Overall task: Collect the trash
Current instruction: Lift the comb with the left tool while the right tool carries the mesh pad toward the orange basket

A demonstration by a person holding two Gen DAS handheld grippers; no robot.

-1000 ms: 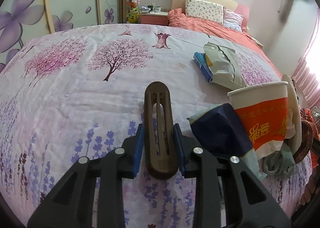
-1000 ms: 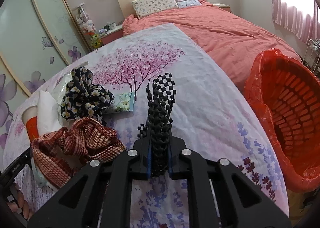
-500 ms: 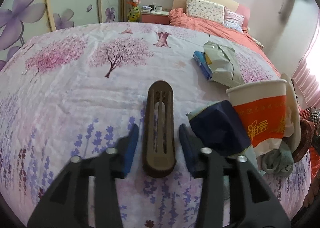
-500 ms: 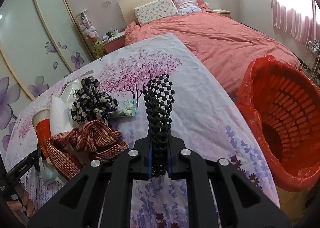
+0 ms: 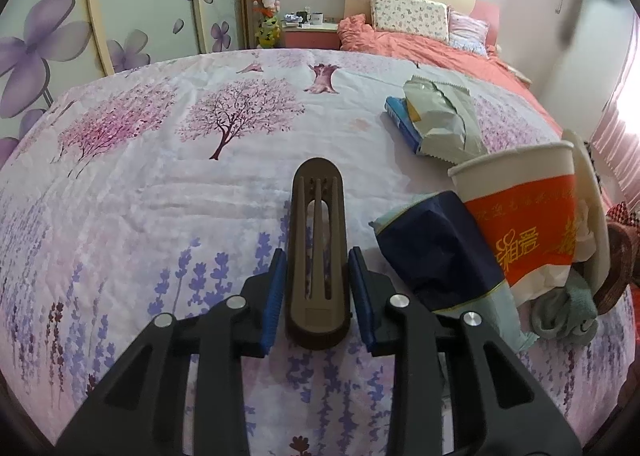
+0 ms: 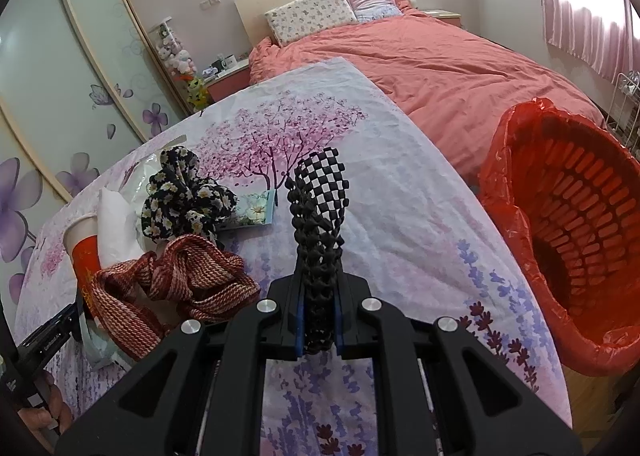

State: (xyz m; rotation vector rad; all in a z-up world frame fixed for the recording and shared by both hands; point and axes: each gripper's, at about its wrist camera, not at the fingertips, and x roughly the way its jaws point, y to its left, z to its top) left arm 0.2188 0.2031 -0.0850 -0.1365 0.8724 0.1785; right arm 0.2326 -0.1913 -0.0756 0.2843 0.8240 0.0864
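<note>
The left gripper (image 5: 317, 293) is closing around a brown slotted plastic clip (image 5: 316, 256) on the floral bedsheet (image 5: 160, 196), while the right gripper (image 6: 319, 320), clenched on a black mesh strip (image 6: 318, 240), waits near the red-lined bin (image 6: 576, 240), probably for dropping.

Both wrist views look down close; share paper cup (image 5: 524, 216)

Brown slotted clip (image 5: 317, 256) flat on bedspread; black checkered mesh strip (image 6: 320, 252) upright; red-lined basket (image 6: 568, 240), perhaps empty.
</note>
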